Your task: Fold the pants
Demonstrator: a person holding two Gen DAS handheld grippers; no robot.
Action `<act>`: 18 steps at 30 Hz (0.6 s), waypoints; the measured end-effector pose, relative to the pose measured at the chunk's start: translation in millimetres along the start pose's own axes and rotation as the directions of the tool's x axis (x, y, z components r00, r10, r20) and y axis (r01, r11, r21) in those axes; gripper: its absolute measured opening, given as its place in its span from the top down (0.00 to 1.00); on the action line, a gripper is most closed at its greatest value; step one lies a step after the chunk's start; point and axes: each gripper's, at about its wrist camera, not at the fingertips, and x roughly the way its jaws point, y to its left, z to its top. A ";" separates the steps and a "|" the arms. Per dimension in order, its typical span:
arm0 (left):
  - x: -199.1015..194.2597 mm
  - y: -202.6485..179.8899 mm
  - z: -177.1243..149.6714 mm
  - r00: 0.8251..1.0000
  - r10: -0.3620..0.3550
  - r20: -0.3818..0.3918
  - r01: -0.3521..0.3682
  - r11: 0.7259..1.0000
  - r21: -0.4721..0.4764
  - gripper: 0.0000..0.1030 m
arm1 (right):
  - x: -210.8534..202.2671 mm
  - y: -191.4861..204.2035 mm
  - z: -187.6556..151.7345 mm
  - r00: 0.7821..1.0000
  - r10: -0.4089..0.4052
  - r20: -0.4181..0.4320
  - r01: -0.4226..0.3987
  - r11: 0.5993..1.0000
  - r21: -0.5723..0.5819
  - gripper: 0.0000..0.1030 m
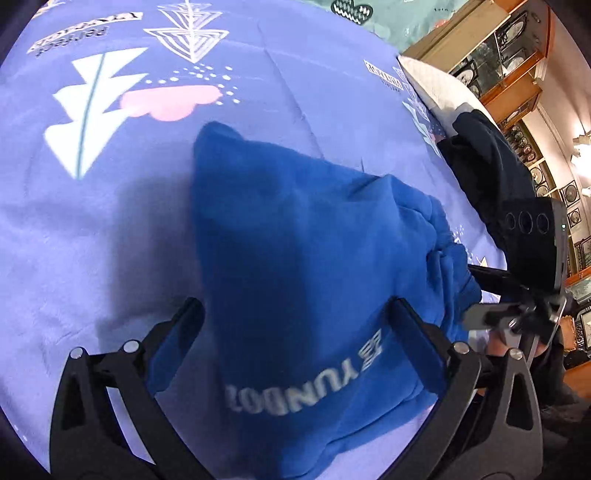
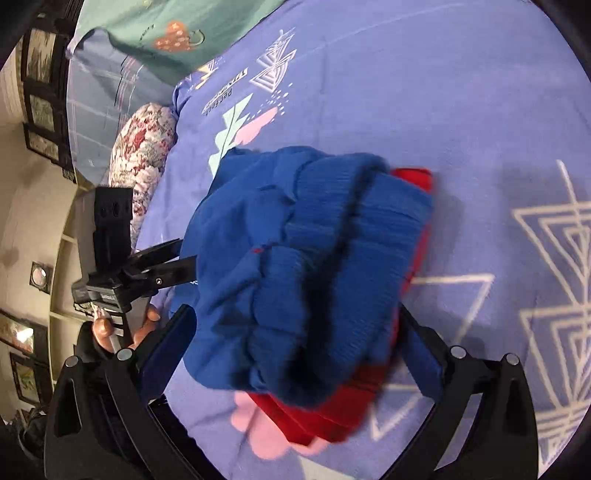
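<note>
Nearest in the left wrist view, the left hand-held gripper (image 1: 295, 317) is seen with its two black fingers (image 1: 181, 325) spread wide, and the blue pants (image 1: 295, 258) are draped between and over them. Whether any cloth is actually pinched cannot be told, since the fabric hides the finger pads. White lettering is printed on the near part of the pants, upside down to this camera.

Likewise in the right wrist view, the right hand-held gripper (image 2: 299, 325) is held with its fingers (image 2: 173, 332) spread apart on either side of the bunched pants (image 2: 303, 258). A ribbed blue band is turned toward the camera, and a red garment (image 2: 325, 410) is seen beneath the blue cloth — its edge also shows past the far side of the bundle. The view is blurred, so the grip cannot be judged with certainty.

The pants are bunched on the bed (image 1: 110, 229), over a lavender sheet (image 2: 461, 110) printed with white leaf shapes, line-drawn triangles and pink patches.

Further off, each hand-held gripper is caught by the other's camera: the right one (image 1: 491, 317) at the bed's right side below a dark sleeve (image 1: 491, 170), and the left one (image 2: 162, 269) with bare fingers (image 2: 103, 328) wrapped on its handle. Beyond, a floral pillow (image 2: 144, 147) and a teal cover (image 2: 177, 33) are seen at the bed's far end, and wooden shelves (image 1: 509, 55) with framed pieces are visible behind.
</note>
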 end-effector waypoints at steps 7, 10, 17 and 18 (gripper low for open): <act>1.7 -14.9 -0.8 1.000 0.002 0.012 -0.003 1.000 0.016 0.23 | 2.3 19.2 -1.1 0.981 -0.190 -0.022 0.190 0.981 -0.037 0.45; -7.0 -31.8 -3.6 0.999 0.020 0.045 -0.022 0.999 0.046 0.34 | -13.9 20.3 -7.7 0.983 -0.183 0.031 0.184 0.983 -0.027 0.61; -33.8 -41.5 -5.4 0.993 -0.034 0.112 0.033 0.999 0.003 0.43 | -35.8 47.2 -10.2 0.984 -0.130 0.121 0.144 0.983 -0.112 0.66; -32.6 -37.1 -4.6 0.994 -0.035 0.100 0.037 0.999 -0.015 0.41 | -34.0 46.0 -8.5 0.985 -0.133 0.112 0.145 0.983 -0.109 0.66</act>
